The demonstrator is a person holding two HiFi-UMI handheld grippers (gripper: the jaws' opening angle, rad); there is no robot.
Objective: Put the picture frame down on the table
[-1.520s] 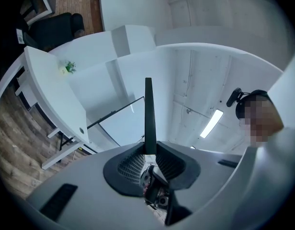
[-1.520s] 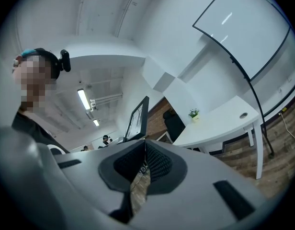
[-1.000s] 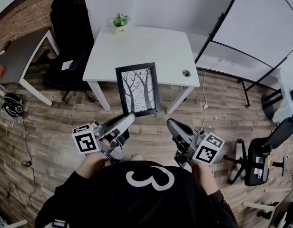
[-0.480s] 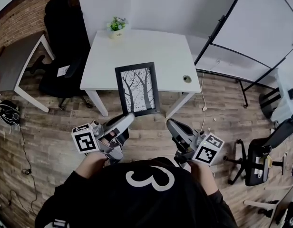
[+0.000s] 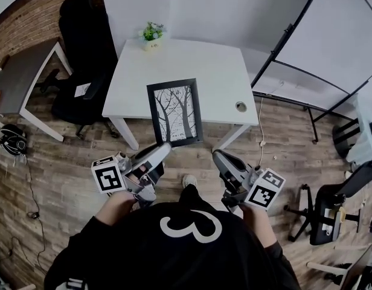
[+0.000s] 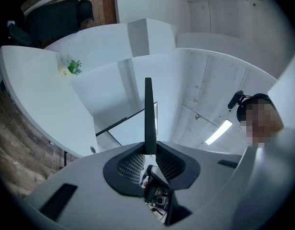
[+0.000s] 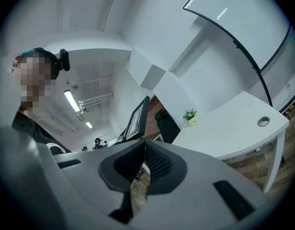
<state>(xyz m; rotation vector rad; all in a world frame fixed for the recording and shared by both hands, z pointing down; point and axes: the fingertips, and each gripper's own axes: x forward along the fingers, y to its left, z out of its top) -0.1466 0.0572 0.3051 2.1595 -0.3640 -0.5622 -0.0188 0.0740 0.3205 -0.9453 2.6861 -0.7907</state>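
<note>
The left gripper (image 5: 165, 148) jaws are clamping the picture frame (image 5: 174, 113) by its lower edge. The frame is standing up out of them, with the worktop (image 5: 204, 59) lying ahead. The right gripper (image 5: 217, 156) jaws are sitting closed and empty just beside the frame.

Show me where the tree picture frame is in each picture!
Head view: the picture frame is in the middle, overlapping the white table's near edge.
Left gripper view: a thin dark edge, centre, pinched between the fingers.
Right gripper view: left of centre, seen slanted.
Shared landmark: the potted plant on the table.
</note>
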